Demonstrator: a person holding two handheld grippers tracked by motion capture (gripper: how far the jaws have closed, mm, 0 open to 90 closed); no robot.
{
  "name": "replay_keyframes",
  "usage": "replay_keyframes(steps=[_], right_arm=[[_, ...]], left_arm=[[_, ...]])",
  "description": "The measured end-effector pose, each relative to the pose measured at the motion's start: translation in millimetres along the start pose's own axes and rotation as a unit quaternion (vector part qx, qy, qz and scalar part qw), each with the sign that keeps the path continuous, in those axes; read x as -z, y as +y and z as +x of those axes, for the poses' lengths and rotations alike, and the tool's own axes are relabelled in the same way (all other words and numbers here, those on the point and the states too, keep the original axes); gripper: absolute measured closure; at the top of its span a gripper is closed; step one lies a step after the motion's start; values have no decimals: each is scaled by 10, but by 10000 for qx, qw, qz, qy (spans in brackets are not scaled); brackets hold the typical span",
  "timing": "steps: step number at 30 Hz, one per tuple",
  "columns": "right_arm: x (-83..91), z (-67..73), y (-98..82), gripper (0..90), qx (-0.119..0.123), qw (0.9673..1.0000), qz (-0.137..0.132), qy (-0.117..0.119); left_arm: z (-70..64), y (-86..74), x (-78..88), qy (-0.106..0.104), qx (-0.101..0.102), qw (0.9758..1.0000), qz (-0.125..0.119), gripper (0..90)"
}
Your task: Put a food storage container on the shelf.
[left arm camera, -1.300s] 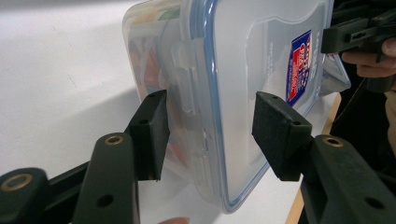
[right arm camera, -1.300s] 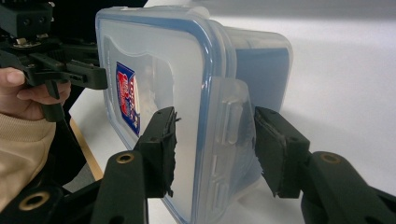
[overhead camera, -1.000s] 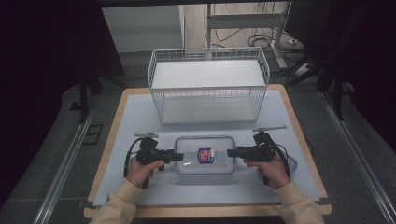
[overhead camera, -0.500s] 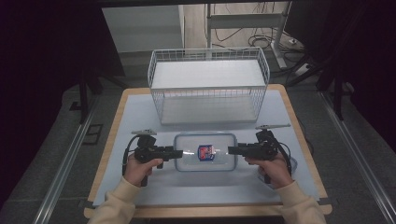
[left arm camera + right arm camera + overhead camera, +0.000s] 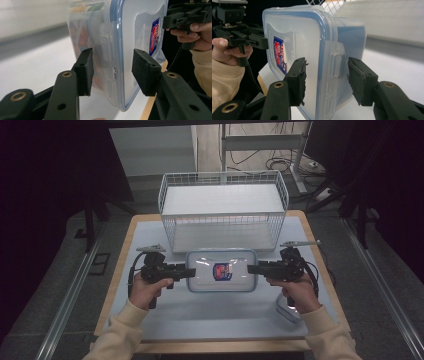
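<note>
I have the lidded plastic food container [image 5: 221,270] pinched at both short ends, the left gripper [image 5: 189,272] and right gripper [image 5: 250,268] each clamped across a lid latch, and it hangs level just in front of the wire basket [image 5: 223,211]. I judge this the carry step; next I must lift both ends evenly over the basket rim.

Clear blue-rimmed lidded container [image 5: 222,270], level
</note>
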State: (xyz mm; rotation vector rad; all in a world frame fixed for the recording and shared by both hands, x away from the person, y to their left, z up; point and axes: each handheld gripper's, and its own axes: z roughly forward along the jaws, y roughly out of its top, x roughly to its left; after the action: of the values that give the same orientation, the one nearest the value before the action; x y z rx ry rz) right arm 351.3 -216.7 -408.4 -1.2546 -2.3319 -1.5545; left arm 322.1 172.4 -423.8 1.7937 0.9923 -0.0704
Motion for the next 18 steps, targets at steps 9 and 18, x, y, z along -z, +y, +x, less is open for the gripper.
replay_keyframes(steps=[9,18], right_arm=[[99,52,189,500,160,9997,-202,-2],[171,107,440,500,368,9987,-352,-39]], left_arm=[[-81,233,74,62,-165,9998,-103,531],[-115,466,155,79,-281,9992,-261,533]])
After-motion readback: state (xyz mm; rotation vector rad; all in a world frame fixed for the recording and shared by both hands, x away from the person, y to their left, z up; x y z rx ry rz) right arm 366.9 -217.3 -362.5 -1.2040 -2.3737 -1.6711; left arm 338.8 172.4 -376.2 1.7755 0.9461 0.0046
